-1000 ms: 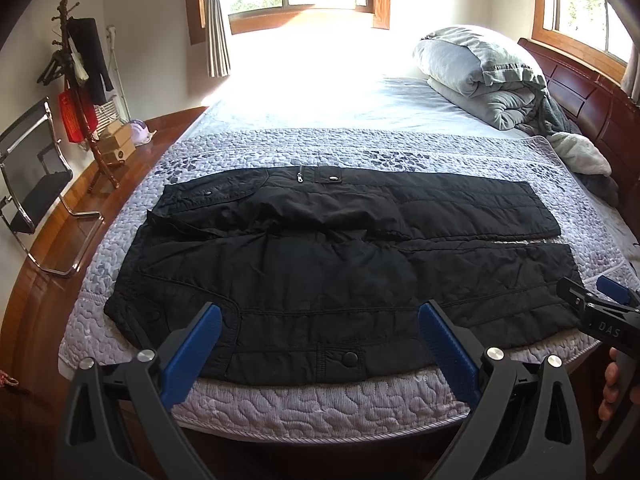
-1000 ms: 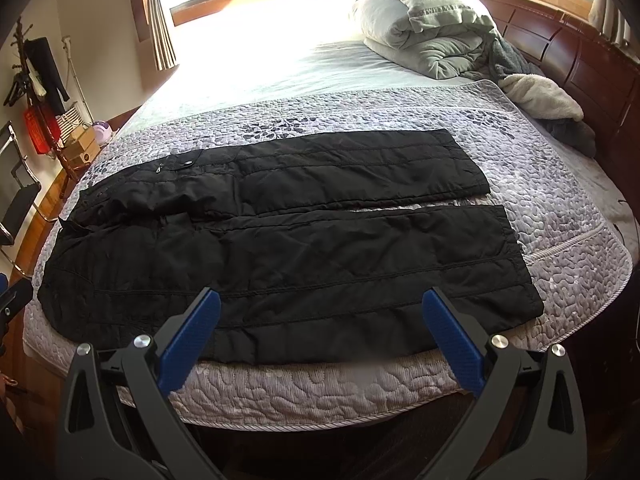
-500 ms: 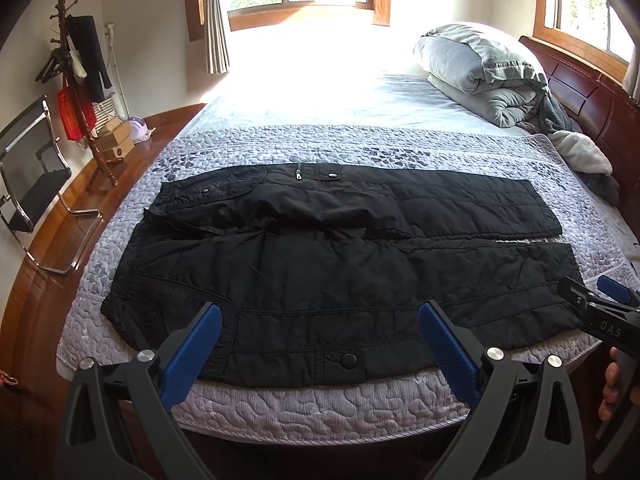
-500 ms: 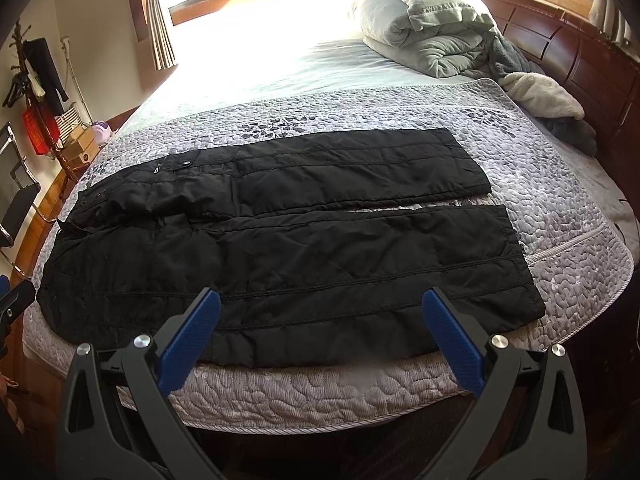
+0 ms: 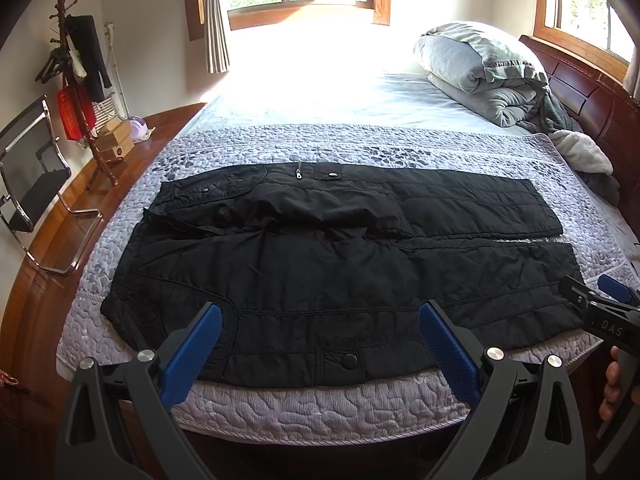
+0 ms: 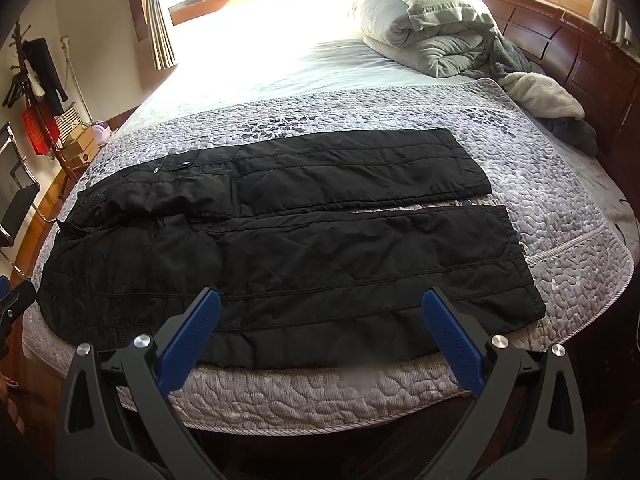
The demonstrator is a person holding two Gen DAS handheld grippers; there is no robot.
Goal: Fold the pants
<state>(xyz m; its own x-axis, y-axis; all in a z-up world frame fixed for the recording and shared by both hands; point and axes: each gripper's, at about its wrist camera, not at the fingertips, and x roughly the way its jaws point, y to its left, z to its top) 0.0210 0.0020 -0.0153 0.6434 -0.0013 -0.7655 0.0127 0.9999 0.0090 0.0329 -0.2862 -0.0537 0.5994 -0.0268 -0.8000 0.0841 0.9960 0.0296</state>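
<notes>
Black quilted pants (image 5: 340,264) lie flat across the quilted bedspread (image 5: 320,404), waist to the left, both legs side by side running right; they also show in the right wrist view (image 6: 280,248). My left gripper (image 5: 320,344) is open and empty, held above the near edge of the pants at the waist end. My right gripper (image 6: 320,332) is open and empty, held above the near leg's edge. The right gripper also shows at the right edge of the left wrist view (image 5: 600,312).
A rolled grey duvet (image 5: 480,68) and a pale blanket (image 5: 580,152) lie at the bed's far right by the wooden headboard (image 5: 600,96). A coat stand (image 5: 80,92), boxes and a metal chair (image 5: 32,184) stand left of the bed on wooden floor.
Both grippers have drifted slightly back and up; the pants sit a little higher in the views. The pants have not moved.
</notes>
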